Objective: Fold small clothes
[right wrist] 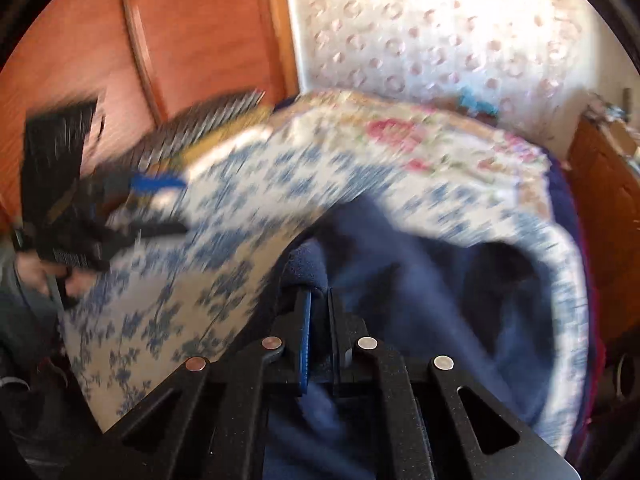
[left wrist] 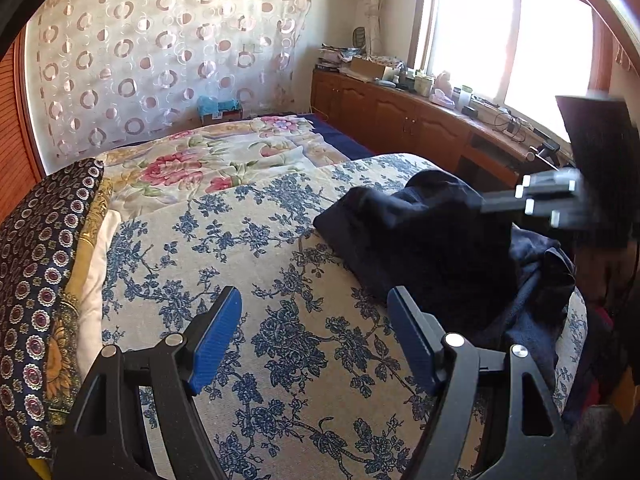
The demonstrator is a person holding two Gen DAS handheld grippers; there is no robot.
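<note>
A dark navy fleece garment (left wrist: 420, 240) lies crumpled on the right side of the blue-flowered bed cover (left wrist: 240, 240). My left gripper (left wrist: 314, 300) hovers open just left of the garment, nothing between its blue pads (left wrist: 216, 336). My right gripper (left wrist: 486, 204) reaches in from the right at the garment's top. The right wrist view is blurred; there my right gripper (right wrist: 318, 296) has its jaws nearly together, with a fold of the navy garment (right wrist: 420, 280) pinched between them. The left gripper (right wrist: 176, 204) shows at the left there, open, held by a person's hand.
Folded patterned quilts (left wrist: 40, 260) are stacked at the bed's left edge. A pink-flowered blanket (left wrist: 224, 160) lies further back. A wooden cabinet (left wrist: 400, 116) with clutter runs under the window on the right. A wooden wardrobe door (right wrist: 180, 40) stands beyond the bed.
</note>
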